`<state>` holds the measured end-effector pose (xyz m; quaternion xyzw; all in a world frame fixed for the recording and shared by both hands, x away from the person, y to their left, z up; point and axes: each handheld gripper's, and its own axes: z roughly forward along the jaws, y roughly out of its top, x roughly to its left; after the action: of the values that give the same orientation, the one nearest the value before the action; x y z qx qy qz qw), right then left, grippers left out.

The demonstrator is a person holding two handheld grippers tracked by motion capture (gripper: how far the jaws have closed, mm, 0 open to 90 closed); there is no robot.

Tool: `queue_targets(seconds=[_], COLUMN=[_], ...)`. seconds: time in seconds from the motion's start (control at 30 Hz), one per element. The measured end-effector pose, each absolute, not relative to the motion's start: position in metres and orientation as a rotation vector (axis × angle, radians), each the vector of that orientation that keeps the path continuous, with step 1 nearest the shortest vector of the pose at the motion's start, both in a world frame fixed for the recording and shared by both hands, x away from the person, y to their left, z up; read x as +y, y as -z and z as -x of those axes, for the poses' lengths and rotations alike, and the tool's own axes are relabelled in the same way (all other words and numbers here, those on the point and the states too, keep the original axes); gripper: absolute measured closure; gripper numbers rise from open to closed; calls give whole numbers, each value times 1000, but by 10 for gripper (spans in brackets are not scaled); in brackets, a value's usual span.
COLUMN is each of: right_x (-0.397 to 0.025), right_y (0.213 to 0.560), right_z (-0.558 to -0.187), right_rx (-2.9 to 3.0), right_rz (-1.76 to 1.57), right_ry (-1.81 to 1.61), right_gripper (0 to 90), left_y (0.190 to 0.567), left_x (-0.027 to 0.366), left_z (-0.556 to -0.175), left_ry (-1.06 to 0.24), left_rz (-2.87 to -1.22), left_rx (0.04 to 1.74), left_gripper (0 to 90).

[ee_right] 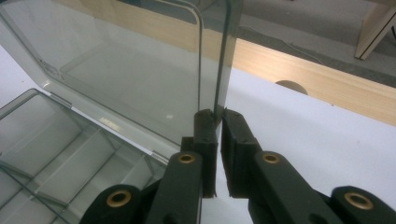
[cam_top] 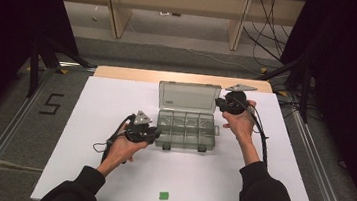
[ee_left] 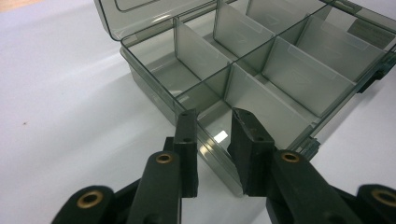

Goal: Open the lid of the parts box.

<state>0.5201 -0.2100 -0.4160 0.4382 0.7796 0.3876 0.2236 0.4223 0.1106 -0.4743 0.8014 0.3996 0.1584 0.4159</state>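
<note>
A transparent grey compartment box (cam_top: pixel 186 126) sits on the white tabletop (cam_top: pixel 94 122), slightly beyond its centre and toward the far edge. The lid (cam_top: pixel 189 97) is open and stands raised at the far side of the box. The base is divided by partitions into several compartments, all of which appear empty in the left gripper view. The left tool (cam_top: pixel 148 135) is positioned at the near left corner of the box (ee_left: pixel 261 70). In the left gripper view its jaws are spread, one on each side of the box wall at that corner; contact with the wall cannot be confirmed. The right tool (cam_top: pixel 222 104) is positioned at the right edge of the lid. In the right gripper view its jaws are pressed almost together, pinching the thin edge of the lid (ee_right: pixel 140 74) between them. Each tool is held by one hand, with dark sleeves entering from the near edge of the tabletop. A small green marker (cam_top: pixel 163 195) lies near the near edge of the tabletop, well apart from the box.
</note>
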Motion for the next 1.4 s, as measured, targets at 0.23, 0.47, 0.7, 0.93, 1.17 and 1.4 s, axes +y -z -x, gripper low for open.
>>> queue_targets(seconds=[0.23, 0.47, 0.7, 0.93, 1.17, 1.4], right_x=[-207, -208, -206, -202, -202, -200], right_y=[416, 416, 413, 412, 411, 412], right_z=[-527, -531, -534, -534, -535, -536], right_rx=[2145, 2143, 2158, 2158, 2169, 2154], right_rz=[-1267, -1265, -1284, -1340, -1339, -1335], right_ry=[-1059, -1078, -1039, -1008, -997, -995], right_gripper=[855, 856, 854, 852, 850, 841], left_y=[474, 475, 475, 475, 475, 475], left_x=[111, 111, 111, 111, 110, 110], left_z=[-422, -422, -422, -422, -421, -421], left_ry=[-396, -396, -394, -394, -404, -402], left_rz=[-2012, -2006, -1999, -2003, -2004, -2002], left_rx=[1002, 1007, 1014, 1010, 1009, 1012], left_gripper=[722, 723, 724, 724, 724, 724])
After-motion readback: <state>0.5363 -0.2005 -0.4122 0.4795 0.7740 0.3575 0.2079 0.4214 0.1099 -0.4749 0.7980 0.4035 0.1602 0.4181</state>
